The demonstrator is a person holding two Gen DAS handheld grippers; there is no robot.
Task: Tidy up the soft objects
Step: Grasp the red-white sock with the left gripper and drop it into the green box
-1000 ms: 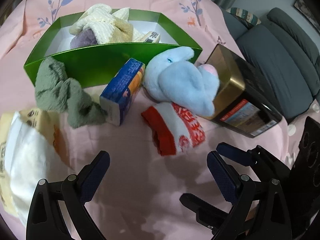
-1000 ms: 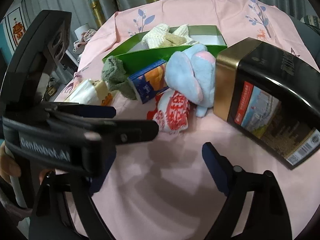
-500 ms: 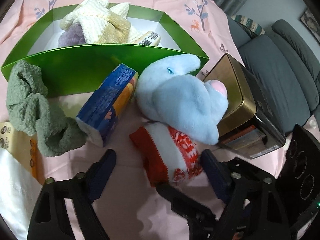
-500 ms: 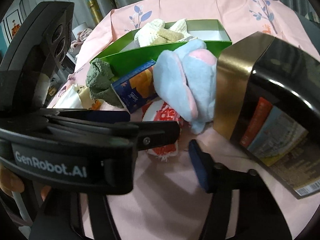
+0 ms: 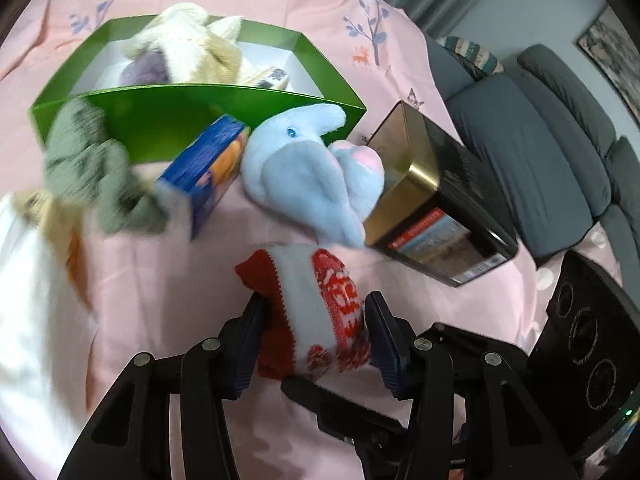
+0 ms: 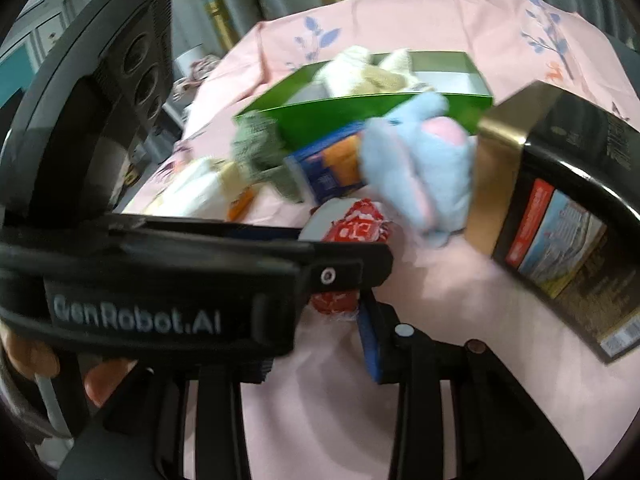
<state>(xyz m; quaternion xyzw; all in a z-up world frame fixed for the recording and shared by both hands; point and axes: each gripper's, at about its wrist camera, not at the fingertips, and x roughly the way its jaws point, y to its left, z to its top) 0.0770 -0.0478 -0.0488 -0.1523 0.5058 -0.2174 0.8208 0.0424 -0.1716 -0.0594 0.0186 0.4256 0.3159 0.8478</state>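
My left gripper is shut on the red and white sock, pads pressing both its sides; the sock also shows in the right wrist view. Behind it lies a light blue plush elephant. A green sock lies at the left. The green box holds cream and purple soft items. My right gripper sits low beside the left one; its left finger is hidden behind the left gripper's body, so its state is unclear.
A blue and orange carton leans against the green box. A black and gold tin lies right of the elephant. A white and yellow packet lies at the left. A grey sofa stands beyond the pink cloth.
My left gripper moved forward to the red and white sock and closed on it. The right gripper moved in closer and its fingers narrowed.
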